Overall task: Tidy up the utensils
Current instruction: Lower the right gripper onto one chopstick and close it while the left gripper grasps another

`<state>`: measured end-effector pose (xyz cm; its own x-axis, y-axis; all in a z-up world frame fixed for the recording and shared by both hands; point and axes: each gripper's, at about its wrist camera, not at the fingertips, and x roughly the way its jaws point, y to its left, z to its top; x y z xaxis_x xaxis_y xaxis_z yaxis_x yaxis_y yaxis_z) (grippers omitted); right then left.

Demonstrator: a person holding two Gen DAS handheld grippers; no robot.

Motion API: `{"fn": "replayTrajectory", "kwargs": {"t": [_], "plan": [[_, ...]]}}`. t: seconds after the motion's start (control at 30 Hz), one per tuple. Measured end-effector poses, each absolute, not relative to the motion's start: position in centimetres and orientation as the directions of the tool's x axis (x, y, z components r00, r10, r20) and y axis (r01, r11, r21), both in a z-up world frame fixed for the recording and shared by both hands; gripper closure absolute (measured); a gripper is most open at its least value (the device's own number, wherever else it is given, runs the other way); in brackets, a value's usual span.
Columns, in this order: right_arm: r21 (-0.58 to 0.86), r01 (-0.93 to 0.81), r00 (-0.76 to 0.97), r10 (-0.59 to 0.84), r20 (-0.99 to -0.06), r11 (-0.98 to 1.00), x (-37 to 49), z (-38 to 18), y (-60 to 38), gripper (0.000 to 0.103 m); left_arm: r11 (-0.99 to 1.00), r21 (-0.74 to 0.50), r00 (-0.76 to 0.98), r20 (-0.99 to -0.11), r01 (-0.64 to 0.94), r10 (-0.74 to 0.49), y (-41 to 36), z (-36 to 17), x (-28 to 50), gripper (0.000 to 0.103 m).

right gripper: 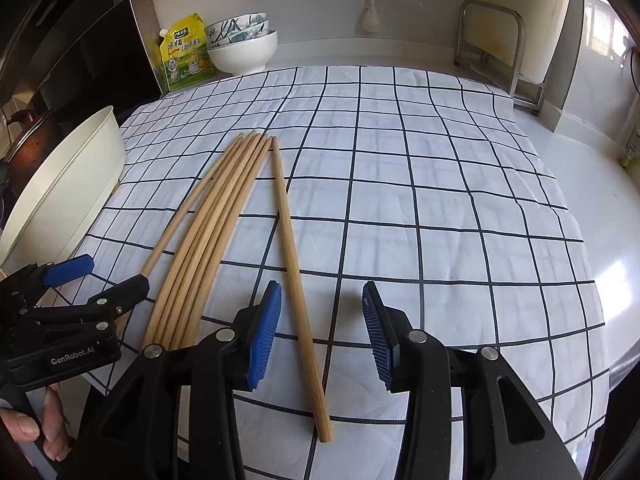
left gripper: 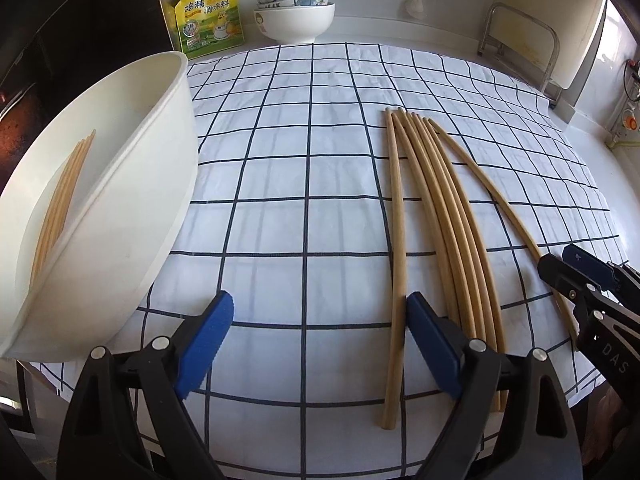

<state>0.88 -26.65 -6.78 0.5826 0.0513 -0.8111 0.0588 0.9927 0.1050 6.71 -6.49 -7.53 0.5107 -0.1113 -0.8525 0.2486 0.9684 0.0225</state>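
Chopsticks on cloth point(right gripper: 224, 236): a fan of bamboo sticks is laid on the checked cloth point(right gripper: 440, 200) — long axes run away from both cameras, tips converging at the far end.
Stray stick point(right gripper: 298, 280): one chopstick is set apart at the right edge of the fan; its near end is seen between the open fingers of the right gripper point(right gripper: 322, 332), slightly left of centre.
Right gripper: jaws spread, nothing held.
Left gripper point(left gripper: 320, 344): jaws spread, nothing held; the fan lies just right of its right finger.
White bin point(left gripper: 132, 184): at far left — several chopsticks point(left gripper: 60, 200) already lie inside.
Nearer tool: the right gripper is judged nearer; the stray stick is nearly aligned with its fingers.
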Motion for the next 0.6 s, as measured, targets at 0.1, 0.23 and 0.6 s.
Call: {"fn": "replayTrajectory", "kwargs": {"t": [0.1, 0.23, 0.6], "plan": [[0.103, 0.052, 0.585, 0.053, -0.809, 0.993, 1.3, -6.8, -26.4, 0.062, 0.967, 0.034, 0.512, -0.853, 0.251, -0.103, -6.9, -7.5, 7.2, 0.017], [0.072, 0.058, 0.598, 0.023, -0.801, 0.996, 1.9, -6.8, -26.0, 0.062, 0.964, 0.041, 0.514, -0.851, 0.261, -0.103, -7.9, -7.4, 8.1, 0.017], [0.005, 0.012, 0.607, -0.004, -0.795, 1.000, 2.7, -7.2, -24.7, 0.088, 0.954, -0.003, 0.519, -0.838, 0.300, -0.166, -9.2, -7.2, 8.6, 0.058]]}}
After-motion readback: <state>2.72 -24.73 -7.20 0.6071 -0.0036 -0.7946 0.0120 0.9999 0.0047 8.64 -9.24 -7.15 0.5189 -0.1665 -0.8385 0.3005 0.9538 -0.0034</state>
